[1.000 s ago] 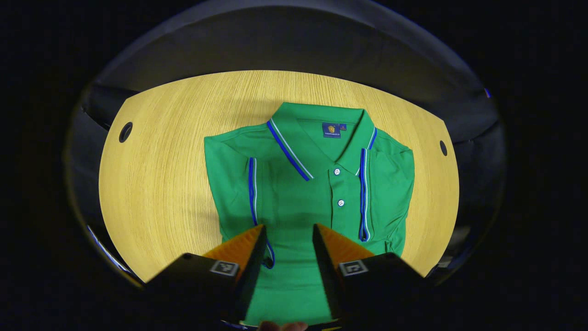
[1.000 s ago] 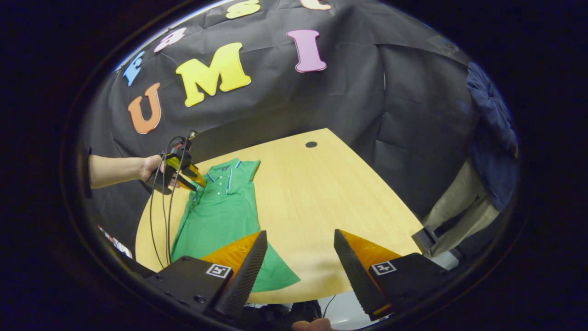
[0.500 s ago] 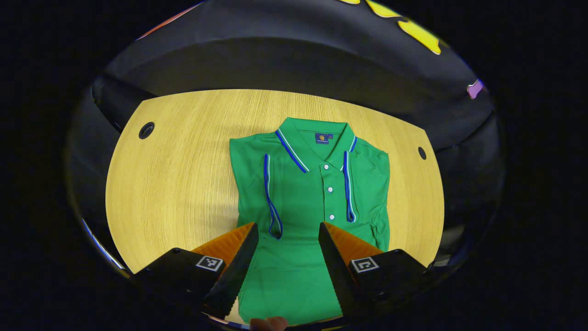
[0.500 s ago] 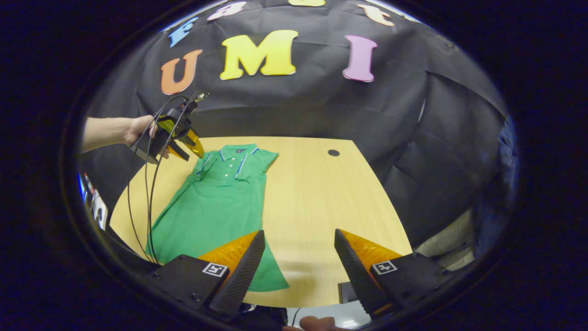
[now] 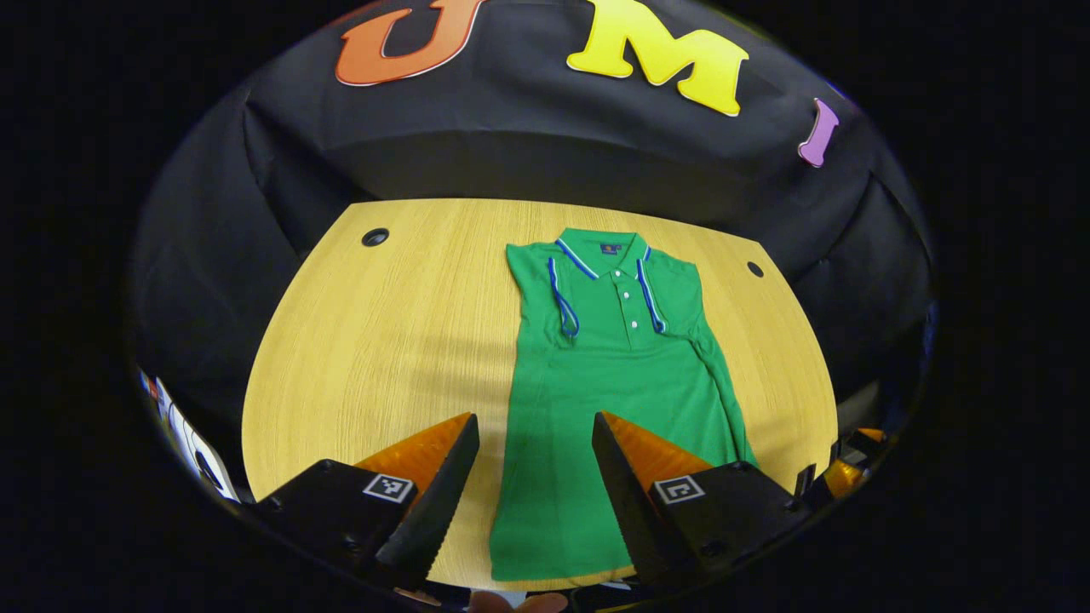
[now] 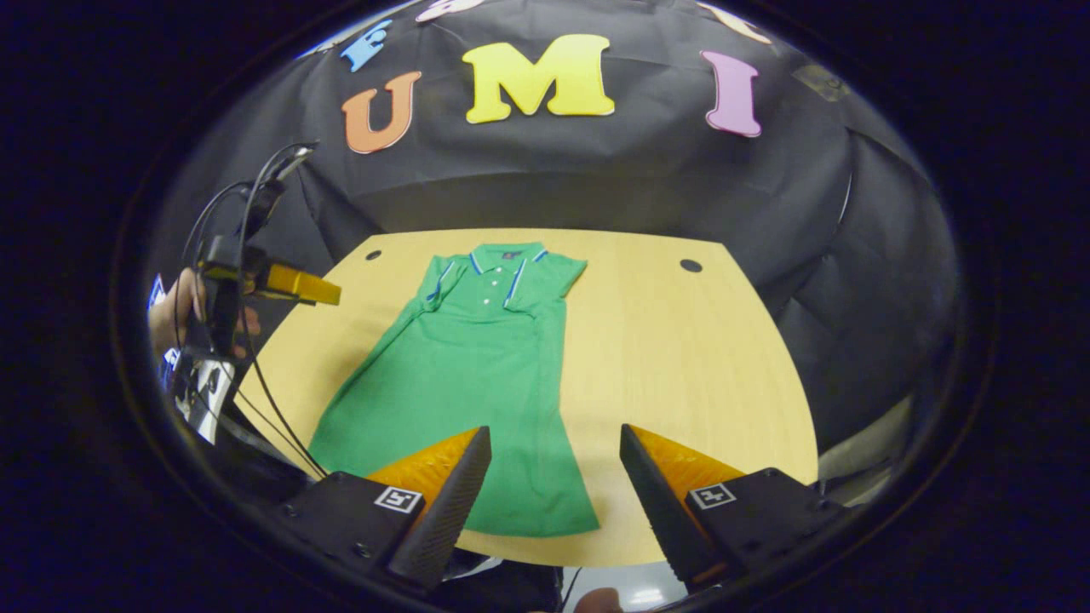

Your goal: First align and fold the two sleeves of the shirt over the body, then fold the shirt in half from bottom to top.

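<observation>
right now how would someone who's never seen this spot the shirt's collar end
Start at the wooden table; a green polo shirt lies flat along it. Its collar is at the far end, toward the black cloth wall. That end alone has blue-and-white trim and a short row of white buttons; the near hem is plain green.

Both views were sharp at the centre and bowed strongly toward the edges, where the desk [image 5: 383,340] curved like a bowl. Light fell from overhead, bright and even on the wood, dim on the surrounding cloth. A soft shadow lay on the desk left of the shirt [image 5: 613,383] in the left gripper view. No glare showed.
</observation>
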Motion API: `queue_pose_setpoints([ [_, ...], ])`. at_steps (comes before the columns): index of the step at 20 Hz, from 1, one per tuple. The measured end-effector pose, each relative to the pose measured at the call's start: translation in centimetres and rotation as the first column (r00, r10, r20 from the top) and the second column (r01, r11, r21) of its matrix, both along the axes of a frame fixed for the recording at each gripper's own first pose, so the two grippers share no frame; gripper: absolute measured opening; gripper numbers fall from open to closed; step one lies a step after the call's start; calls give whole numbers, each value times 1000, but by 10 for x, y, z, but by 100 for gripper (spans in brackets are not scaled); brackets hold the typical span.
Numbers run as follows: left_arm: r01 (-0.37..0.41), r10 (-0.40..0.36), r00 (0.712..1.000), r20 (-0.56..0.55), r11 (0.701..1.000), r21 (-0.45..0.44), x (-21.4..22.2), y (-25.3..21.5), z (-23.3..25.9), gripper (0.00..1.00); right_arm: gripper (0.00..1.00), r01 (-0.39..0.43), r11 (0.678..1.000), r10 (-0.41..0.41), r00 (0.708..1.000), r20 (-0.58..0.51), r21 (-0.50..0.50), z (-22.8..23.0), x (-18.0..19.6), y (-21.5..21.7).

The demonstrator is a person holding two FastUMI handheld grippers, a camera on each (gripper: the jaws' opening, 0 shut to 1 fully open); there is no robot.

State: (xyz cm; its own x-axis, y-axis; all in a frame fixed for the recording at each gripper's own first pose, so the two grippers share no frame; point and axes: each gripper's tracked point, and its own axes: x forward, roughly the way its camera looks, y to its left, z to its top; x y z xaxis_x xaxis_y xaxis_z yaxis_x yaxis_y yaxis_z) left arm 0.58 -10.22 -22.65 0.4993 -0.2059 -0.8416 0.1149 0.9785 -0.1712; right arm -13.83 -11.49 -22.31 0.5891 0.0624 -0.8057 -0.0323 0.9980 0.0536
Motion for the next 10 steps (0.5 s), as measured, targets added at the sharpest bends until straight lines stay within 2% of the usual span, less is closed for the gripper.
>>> queue_pose_setpoints([
  [4, 63, -65, 994, -91, 998, -16, -87, 15, -27, 87, 97, -15, 999, 18, 996, -84, 36, -17, -24, -1],
  [10, 99, -98, 973, -210, 995, -7, -181, 36, -62, 87, 98, -25, 999, 21, 978, -208, -21, -51, -72, -24],
])
